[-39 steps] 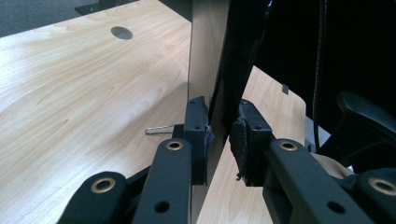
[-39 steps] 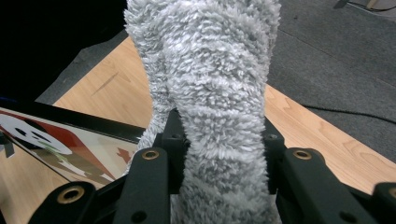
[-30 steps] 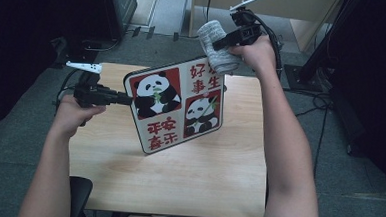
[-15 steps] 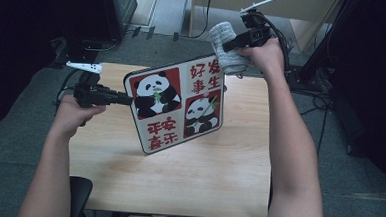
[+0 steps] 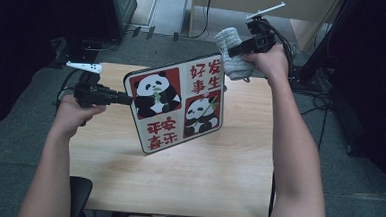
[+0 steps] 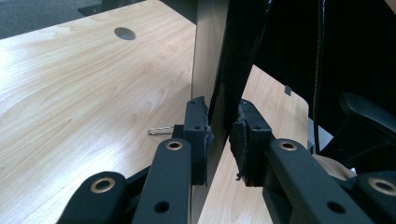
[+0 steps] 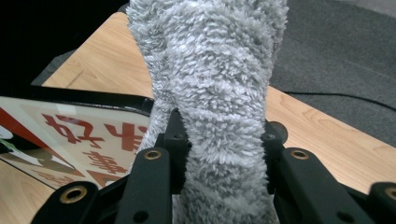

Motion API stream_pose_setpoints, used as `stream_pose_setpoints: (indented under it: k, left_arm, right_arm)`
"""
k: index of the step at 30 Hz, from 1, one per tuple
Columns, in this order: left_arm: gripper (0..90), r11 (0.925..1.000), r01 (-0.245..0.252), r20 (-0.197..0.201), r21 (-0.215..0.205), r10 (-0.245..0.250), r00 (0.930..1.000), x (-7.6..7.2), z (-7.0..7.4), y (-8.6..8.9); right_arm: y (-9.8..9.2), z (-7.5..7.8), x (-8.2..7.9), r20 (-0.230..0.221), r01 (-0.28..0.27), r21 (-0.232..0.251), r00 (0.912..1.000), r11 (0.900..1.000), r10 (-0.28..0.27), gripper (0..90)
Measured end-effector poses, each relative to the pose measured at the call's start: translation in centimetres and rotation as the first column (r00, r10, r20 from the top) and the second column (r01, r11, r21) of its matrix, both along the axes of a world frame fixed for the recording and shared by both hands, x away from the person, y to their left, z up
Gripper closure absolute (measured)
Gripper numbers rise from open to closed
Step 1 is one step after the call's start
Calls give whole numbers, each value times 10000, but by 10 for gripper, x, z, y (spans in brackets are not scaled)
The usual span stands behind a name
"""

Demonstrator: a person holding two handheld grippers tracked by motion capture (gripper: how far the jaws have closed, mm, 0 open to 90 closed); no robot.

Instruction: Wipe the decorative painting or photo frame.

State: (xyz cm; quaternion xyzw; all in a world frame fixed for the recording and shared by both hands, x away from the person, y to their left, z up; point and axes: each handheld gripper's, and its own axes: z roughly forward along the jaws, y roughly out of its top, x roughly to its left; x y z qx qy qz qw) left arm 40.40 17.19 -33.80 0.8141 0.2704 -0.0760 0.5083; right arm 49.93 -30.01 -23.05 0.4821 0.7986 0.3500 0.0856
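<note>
Both pairs of jaws are clamped: the left gripper is closed on the side edge of the square panda-printed board with red characters, which is held tilted above the light wooden table; the right gripper is pinched on a fluffy grey cloth, just at the board's far top corner. The wiping step is judged about to begin. Next, the cloth must be pressed flat and drawn across the printed face while the board is kept steady.

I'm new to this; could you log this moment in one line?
left gripper: clamps panda board edge | right gripper: holds grey cloth by board's top corner
</note>
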Motion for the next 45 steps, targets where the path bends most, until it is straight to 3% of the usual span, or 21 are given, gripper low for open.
stream_pose_setpoints:
  k: [12,20,29,33,45]
  left_arm:
    - [769,10000,-22,-49,-8,22,10000,0,0,-1]
    - [769,10000,-33,-15,4,33,10000,0,-1,-2]
    - [769,10000,-41,-28,11,41,10000,0,-1,-2]
    - [769,10000,-28,-49,-8,28,10000,1,-1,-2]
    - [768,10000,-40,-131,-35,40,9999,1,-2,-1]
  right_arm:
    - [-9,-18,-2,-334,80,-205,9994,9998,-87,683]
    - [-14,-32,-6,-390,-62,145,9992,9999,68,690]
    - [-15,-42,-10,-540,-145,169,9984,9998,154,691]
    - [-16,-47,-12,-293,-254,96,9992,9996,256,692]
    - [-17,-60,-17,-436,-272,11,9987,9996,272,693]
